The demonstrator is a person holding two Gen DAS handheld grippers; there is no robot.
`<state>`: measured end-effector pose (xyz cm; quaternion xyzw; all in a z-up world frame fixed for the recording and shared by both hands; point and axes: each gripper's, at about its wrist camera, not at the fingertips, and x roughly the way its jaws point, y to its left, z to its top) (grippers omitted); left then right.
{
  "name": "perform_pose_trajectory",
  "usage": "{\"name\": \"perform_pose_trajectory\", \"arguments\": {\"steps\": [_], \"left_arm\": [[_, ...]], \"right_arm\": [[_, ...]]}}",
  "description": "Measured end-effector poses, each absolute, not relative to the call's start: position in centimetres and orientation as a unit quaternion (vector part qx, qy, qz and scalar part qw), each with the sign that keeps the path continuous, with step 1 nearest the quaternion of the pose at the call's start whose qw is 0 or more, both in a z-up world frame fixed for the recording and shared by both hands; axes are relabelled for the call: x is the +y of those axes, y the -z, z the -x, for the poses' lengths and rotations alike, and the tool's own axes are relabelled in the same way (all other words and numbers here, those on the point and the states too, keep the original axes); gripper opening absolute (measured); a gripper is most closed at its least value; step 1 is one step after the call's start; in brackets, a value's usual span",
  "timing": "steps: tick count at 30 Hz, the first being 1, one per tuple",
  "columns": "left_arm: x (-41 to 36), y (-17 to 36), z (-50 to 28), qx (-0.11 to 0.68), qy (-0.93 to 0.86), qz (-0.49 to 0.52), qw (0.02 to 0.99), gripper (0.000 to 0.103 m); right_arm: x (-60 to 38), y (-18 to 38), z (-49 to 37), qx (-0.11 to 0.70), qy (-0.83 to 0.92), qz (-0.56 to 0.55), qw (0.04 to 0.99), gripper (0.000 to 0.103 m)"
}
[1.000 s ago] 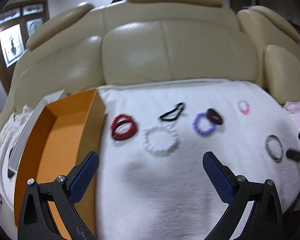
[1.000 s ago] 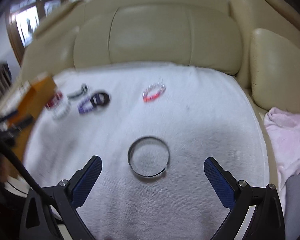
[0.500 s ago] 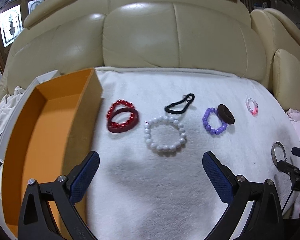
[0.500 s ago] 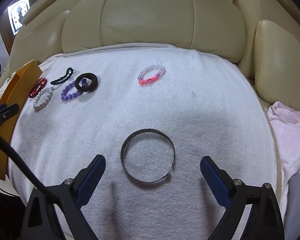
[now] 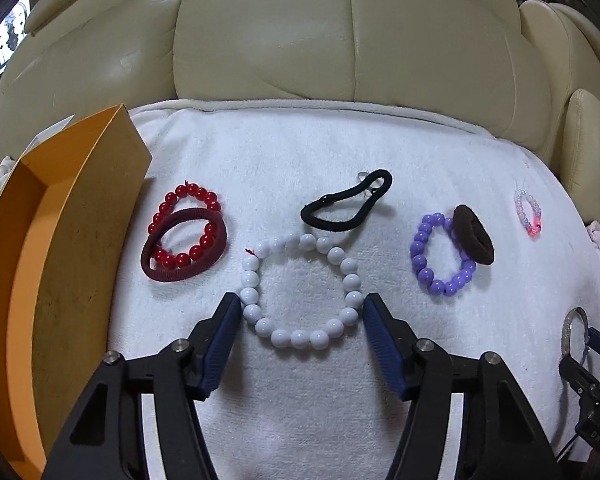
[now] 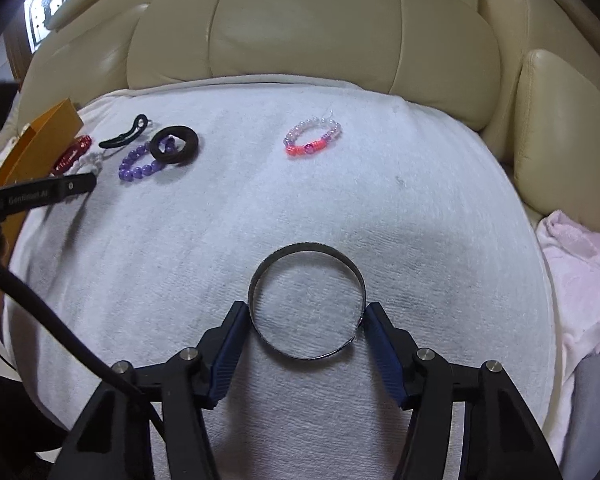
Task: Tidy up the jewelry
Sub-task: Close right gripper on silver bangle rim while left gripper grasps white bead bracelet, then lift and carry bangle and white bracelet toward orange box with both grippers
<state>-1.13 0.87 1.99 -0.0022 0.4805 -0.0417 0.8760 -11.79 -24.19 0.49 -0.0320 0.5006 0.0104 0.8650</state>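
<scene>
White bead bracelet (image 5: 300,292) between closing left tool (image 5: 300,316) pads; silver bangle (image 6: 306,300) between closing right tool (image 6: 305,322) pads.

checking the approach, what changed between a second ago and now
Both grippers came down and are closing: the left gripper now brackets the white bead bracelet, the right gripper the metal bangle. Neither is lifted yet. The other bracelets, hair ties and orange box stayed put.
</scene>
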Motion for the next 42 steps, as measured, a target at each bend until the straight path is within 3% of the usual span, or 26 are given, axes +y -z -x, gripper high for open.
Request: {"name": "perform_pose_trajectory", "arguments": {"steps": [4, 7, 8, 13, 15, 42], "left_arm": [[0.4, -2.2, 1.6, 0.47, 0.058, -0.005, 0.881, 0.043], [0.1, -2.2, 1.8, 0.466, 0.067, -0.013, 0.882, 0.035], [0.0, -2.3, 2.0, 0.465, 0.07, -0.014, 0.882, 0.027], [-0.5, -3.1, 3.8, 0.467, 0.094, -0.009, 0.879, 0.018], [-0.4, -3.3, 4.2, 0.464, 0.107, -0.007, 0.879, 0.01], [2.8, -9.6, 9.9, 0.401, 0.167, 0.022, 0.9, 0.009]], "right_arm": [[-24.1, -0.4, 11.8, 0.498, -0.009, 0.025, 0.867, 0.062], [-24.3, -0.6, 11.7, 0.496, -0.009, 0.018, 0.868, 0.062], [-24.4, -0.4, 11.7, 0.495, -0.009, 0.015, 0.869, 0.062], [-24.7, -1.0, 11.5, 0.493, -0.009, -0.011, 0.87, 0.062], [-24.4, -1.1, 11.2, 0.492, -0.011, -0.02, 0.87, 0.062], [-20.0, -2.8, 9.9, 0.458, -0.062, -0.052, 0.885, 0.062]]}}
